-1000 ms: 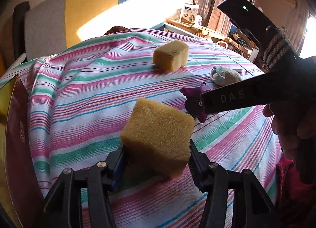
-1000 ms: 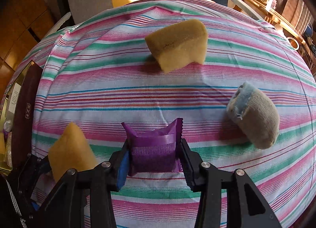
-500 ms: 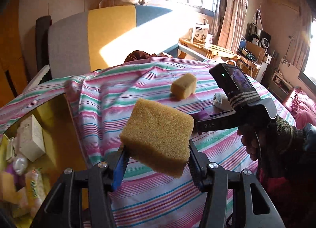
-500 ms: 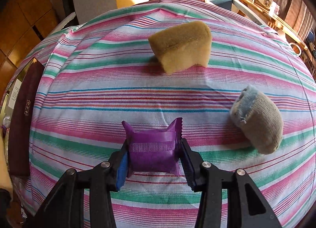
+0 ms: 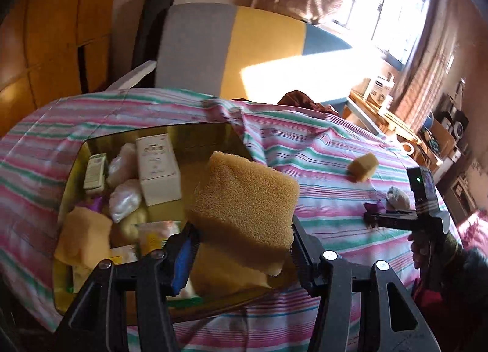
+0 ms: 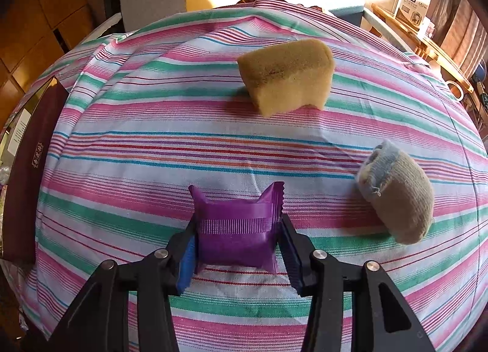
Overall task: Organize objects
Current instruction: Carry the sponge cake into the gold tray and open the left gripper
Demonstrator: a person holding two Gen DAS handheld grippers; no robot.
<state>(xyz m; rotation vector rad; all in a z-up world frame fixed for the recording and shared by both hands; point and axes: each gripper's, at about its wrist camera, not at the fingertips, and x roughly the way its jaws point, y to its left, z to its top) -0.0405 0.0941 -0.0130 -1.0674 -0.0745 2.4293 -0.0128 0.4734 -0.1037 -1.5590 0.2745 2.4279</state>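
Note:
My left gripper [image 5: 241, 248] is shut on a yellow sponge [image 5: 244, 202] and holds it in the air over the near right part of a gold-lined box [image 5: 195, 135] that holds several packets and cartons. My right gripper [image 6: 236, 245] is shut on a purple wrapped packet [image 6: 236, 230] resting low on the striped tablecloth [image 6: 137, 144]. The right gripper also shows in the left wrist view [image 5: 373, 219], far right. A second yellow sponge [image 6: 286, 77] lies beyond the packet. A rolled grey sock [image 6: 396, 193] lies to its right.
The box's dark red outer wall [image 6: 27, 187] shows at the left edge in the right wrist view. A grey, yellow and blue seat back [image 5: 231, 43] stands behind the table. Wooden shelves with boxes [image 6: 418, 13] are at the back right.
My left gripper has swung left with the sponge, from above the tablecloth to above the open box. My right gripper has stayed shut on the purple packet, barely moving.

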